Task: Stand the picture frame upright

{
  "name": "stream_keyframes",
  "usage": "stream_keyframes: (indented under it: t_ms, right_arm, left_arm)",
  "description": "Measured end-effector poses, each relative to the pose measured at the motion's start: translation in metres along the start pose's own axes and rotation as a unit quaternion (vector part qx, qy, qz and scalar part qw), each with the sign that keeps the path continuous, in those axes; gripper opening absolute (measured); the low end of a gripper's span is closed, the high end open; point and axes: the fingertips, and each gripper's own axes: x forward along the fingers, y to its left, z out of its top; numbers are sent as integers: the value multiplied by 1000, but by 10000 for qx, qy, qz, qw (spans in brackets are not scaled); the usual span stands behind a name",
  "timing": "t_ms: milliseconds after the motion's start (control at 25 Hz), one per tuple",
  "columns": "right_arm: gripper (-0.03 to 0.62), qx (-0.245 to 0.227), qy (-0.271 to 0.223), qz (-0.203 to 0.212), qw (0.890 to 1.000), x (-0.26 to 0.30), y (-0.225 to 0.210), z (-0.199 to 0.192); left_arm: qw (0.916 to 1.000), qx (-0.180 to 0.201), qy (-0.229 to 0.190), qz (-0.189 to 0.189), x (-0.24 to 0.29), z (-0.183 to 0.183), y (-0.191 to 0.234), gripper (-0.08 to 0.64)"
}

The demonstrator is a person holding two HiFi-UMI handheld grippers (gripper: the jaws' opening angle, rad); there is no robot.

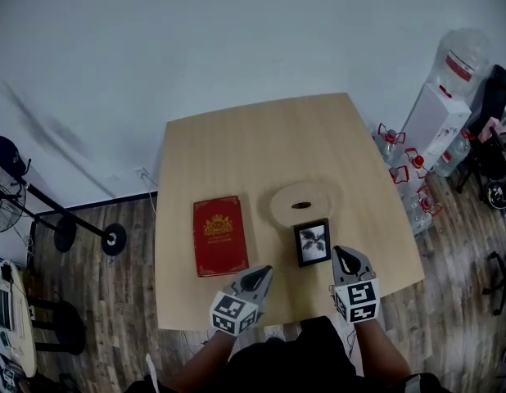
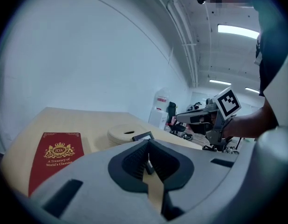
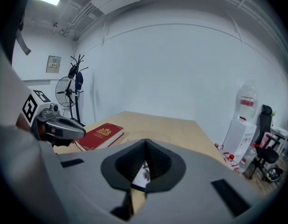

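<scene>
The black picture frame with a grey-toned photo is on the wooden table, near its front edge, its face turned toward me; it looks to lean back against a round beige disc. My right gripper hovers just right of the frame and apart from it, jaws shut and empty. My left gripper is left of the frame, above the front edge, jaws together with nothing in them. The frame shows past the right gripper. The frame's top peeks over the left gripper.
A red hardcover book lies flat left of the disc. Right of the table stand a water dispenser and several bottles on the floor. A fan and a stand are at the left. A white wall is behind.
</scene>
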Motion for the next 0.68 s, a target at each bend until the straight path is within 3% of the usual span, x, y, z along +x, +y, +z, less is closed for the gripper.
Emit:
stream_keyframes:
  t_ms: [680]
  right_arm:
    - [9, -223, -229, 69, 9995, -21, 23, 11]
  left_arm:
    - [10000, 45, -32, -53, -16, -1, -16, 3]
